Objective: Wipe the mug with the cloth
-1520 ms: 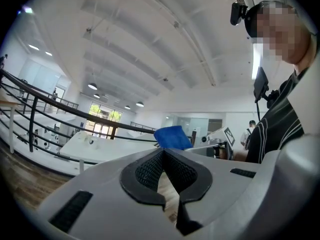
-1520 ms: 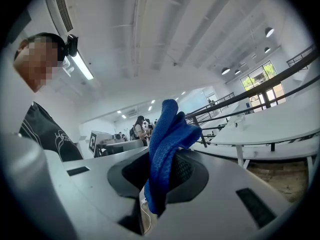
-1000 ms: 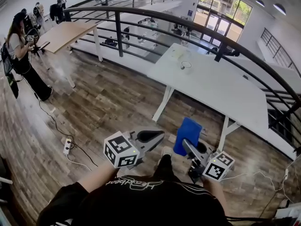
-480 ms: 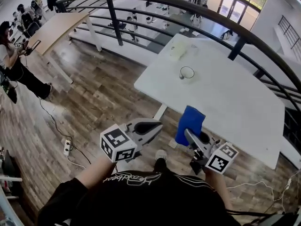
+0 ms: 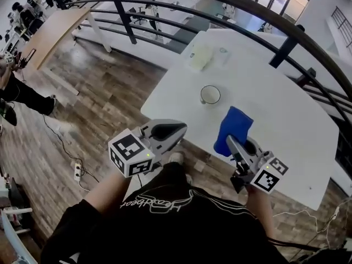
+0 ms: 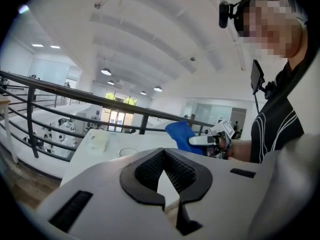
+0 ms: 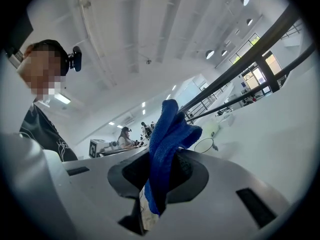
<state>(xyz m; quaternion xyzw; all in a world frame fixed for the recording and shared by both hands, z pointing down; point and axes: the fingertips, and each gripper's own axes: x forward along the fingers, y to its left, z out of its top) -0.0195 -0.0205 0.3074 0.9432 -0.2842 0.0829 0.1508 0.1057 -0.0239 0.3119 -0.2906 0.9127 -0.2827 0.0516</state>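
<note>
Wooden floor (image 5: 110, 92) surrounds a white table (image 5: 286, 120), where the left gripper (image 5: 177, 130) hovers closed and empty at seven o'clock from the mug (image 5: 210, 94), likely to steady it, while at five o'clock the right gripper (image 5: 234, 145) pinches the blue cloth (image 5: 234, 126) upright for wiping.

Mug (image 5: 210, 94): white, upright, mouth open upward, standing on white desk (image 5: 286, 120), toward the side nearest the person. Cloth (image 5: 234, 130): blue, bunched and folded, pinched between jaws of right gripper (image 5: 235, 147), upper part standing above them, white tag at lower end. Near mug, not touching.
</note>
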